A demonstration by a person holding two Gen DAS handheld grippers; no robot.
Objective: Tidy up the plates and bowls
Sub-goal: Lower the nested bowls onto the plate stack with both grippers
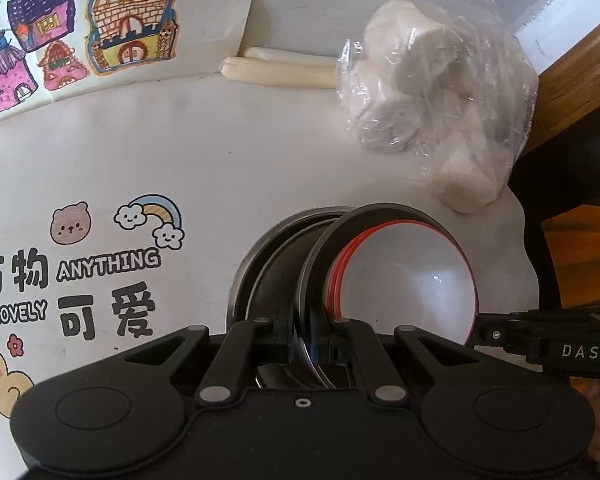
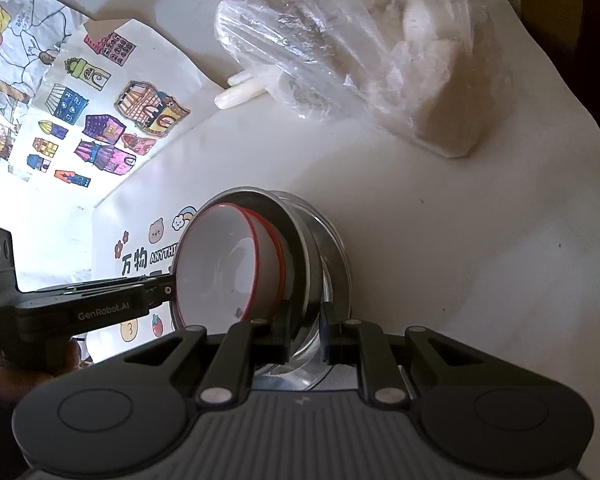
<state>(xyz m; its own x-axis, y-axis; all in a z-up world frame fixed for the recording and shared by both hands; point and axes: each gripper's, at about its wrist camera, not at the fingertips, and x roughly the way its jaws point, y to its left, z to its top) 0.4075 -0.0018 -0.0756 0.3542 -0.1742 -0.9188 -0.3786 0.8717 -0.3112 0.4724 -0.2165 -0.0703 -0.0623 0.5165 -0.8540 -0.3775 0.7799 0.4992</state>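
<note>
Several nested dishes are carried as one stack above the white tabletop (image 1: pixel 204 152). White bowls with red rims (image 1: pixel 404 276) (image 2: pixel 228 268) sit inside steel bowls (image 1: pixel 268 256) (image 2: pixel 324 248). My left gripper (image 1: pixel 302 336) is shut on the near steel rim. It also shows in the right wrist view, where the left gripper (image 2: pixel 168 290) reaches in from the left. My right gripper (image 2: pixel 306 332) is shut on the steel rim at the opposite side. In the left wrist view the right gripper (image 1: pixel 482 330) comes in from the right. The stack's underside is hidden.
A clear plastic bag of white blocks (image 1: pixel 440 92) (image 2: pixel 380 60) lies beyond the stack, with pale sticks (image 1: pixel 280 68) (image 2: pixel 240 92) beside it. Drawings of coloured houses (image 1: pixel 80 32) and a cartoon print (image 1: pixel 100 268) lie to the left. A wooden edge (image 1: pixel 580 72) borders the right. A hand (image 2: pixel 20 376) holds the left gripper.
</note>
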